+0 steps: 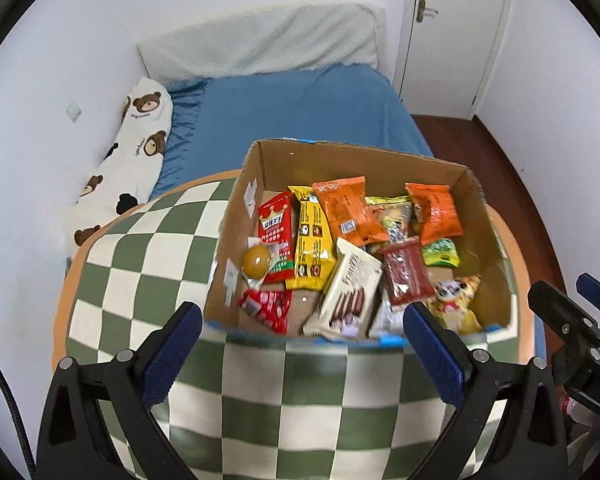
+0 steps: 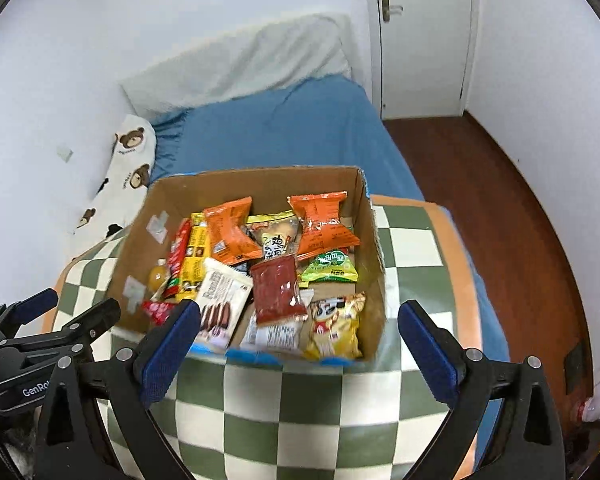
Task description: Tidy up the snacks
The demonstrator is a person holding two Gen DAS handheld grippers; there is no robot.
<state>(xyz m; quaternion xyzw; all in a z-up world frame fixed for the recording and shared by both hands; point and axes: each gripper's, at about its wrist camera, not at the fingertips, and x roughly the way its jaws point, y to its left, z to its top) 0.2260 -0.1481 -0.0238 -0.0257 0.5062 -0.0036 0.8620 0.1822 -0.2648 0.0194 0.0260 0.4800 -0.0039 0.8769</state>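
An open cardboard box point(image 1: 476, 196) point(image 2: 168, 200) sits on a green and white checkered cloth point(image 1: 148, 248) point(image 2: 408, 240). It holds several snack packets: two orange packs point(image 1: 346, 208) point(image 2: 324, 220), a yellow pack point(image 1: 312, 252), a red pack point(image 1: 276, 224), a white biscuit pack point(image 1: 348, 292) point(image 2: 220, 300), a dark red pack point(image 1: 406, 276) point(image 2: 278, 288), a green pack point(image 2: 332, 266). My left gripper point(image 1: 304, 340) is open and empty, just in front of the box. My right gripper point(image 2: 300, 340) is open and empty, also before the box's near wall.
The cloth covers a round surface beside a bed with a blue sheet point(image 1: 300, 108) and a bear-print pillow point(image 1: 136, 148). A white door point(image 2: 424, 40) and dark wood floor point(image 2: 500, 220) lie at the right. The other gripper shows at the edge of each view point(image 1: 572, 320) point(image 2: 40, 340).
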